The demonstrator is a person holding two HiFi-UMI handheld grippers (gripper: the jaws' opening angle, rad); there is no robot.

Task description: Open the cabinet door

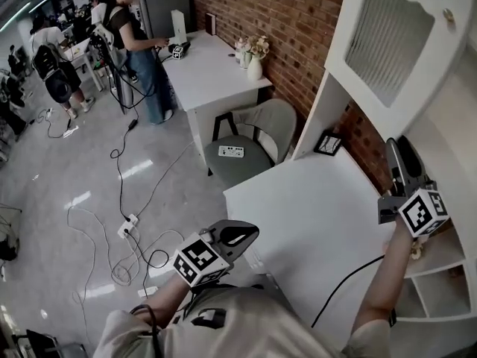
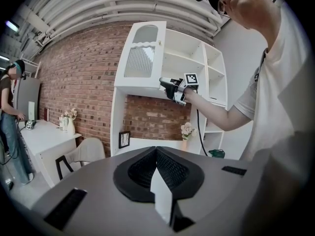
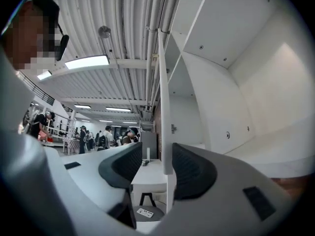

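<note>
The white cabinet door (image 1: 387,51) with a ribbed glass panel stands swung out from the cabinet (image 2: 197,68). My right gripper (image 1: 399,154) is raised to the door's lower edge, also seen from the left gripper view (image 2: 170,86). In the right gripper view the door's thin edge (image 3: 164,107) runs up between the jaws of the right gripper (image 3: 157,163). The right pad (image 3: 189,173) lies against the edge and the left pad (image 3: 123,166) stands a little off it. My left gripper (image 1: 242,233) hangs low beside the desk, shut and empty (image 2: 156,154).
A white desk (image 1: 313,222) lies under the cabinet, with a small picture frame (image 1: 328,143) at its back. A grey chair (image 1: 257,136) and a table with a flower vase (image 1: 255,58) stand beyond. Cables (image 1: 127,222) trail on the floor. People (image 1: 138,43) stand far left.
</note>
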